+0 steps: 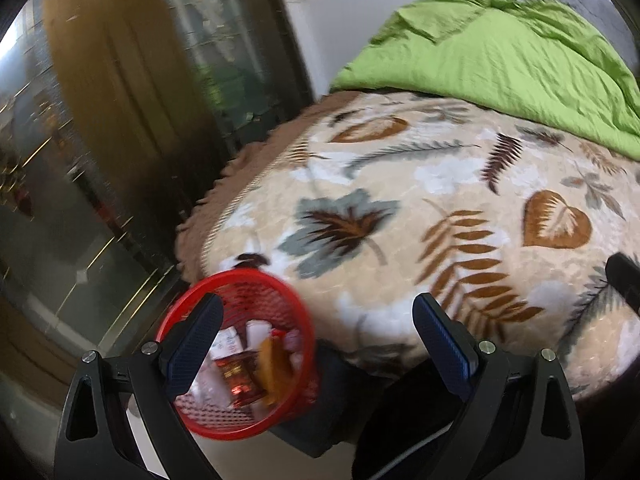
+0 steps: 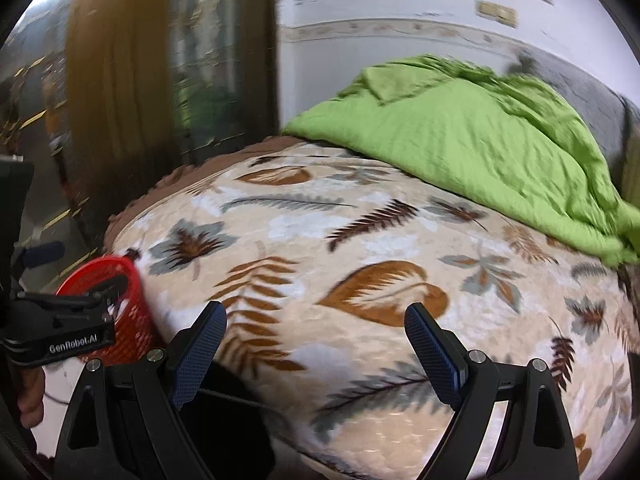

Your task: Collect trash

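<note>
The red basket point(image 1: 280, 312) is perforated plastic mesh, slightly glossy; the wrappers point(image 1: 240, 376) inside look like shiny printed film and paper. The leaf-print blanket point(image 1: 420, 216) on the bed is plush, soft-napped fleece with a matt brown fringe. The green quilt point(image 1: 500, 64) is matt, crinkled cloth. Both the left gripper point(image 1: 318, 344) and the right gripper point(image 2: 316, 344) are matt black plastic with dimpled blue rubbery pads point(image 2: 434, 356) and bright metal screws. The floor point(image 1: 80, 264) is glossy tile.

Right claw point(image 2: 316, 326) spread wide over leaf-print blanket point(image 2: 360, 248), red basket point(image 2: 128, 308) left, green duvet point(image 2: 460, 140) behind
</note>
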The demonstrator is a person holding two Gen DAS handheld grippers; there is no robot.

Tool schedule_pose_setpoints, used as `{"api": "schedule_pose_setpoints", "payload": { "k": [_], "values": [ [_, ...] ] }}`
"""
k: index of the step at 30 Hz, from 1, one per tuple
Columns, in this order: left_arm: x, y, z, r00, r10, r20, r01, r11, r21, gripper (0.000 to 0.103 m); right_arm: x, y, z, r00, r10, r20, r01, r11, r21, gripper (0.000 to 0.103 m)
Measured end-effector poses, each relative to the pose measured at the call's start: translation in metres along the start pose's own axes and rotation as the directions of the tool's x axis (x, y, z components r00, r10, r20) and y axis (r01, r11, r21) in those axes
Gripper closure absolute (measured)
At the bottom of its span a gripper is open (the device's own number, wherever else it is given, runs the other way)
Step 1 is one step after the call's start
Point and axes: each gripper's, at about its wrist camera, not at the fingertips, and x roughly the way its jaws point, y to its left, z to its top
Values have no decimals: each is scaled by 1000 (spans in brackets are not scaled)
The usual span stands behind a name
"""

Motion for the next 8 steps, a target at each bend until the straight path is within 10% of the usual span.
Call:
{"api": "schedule_pose_setpoints", "payload": {
  "k": [8],
  "values": [
    [33,-105,54,941,-298,-162,316,944,97,8,10,-136,7,966,-246,-79,258,934,246,6]
  ]
}}
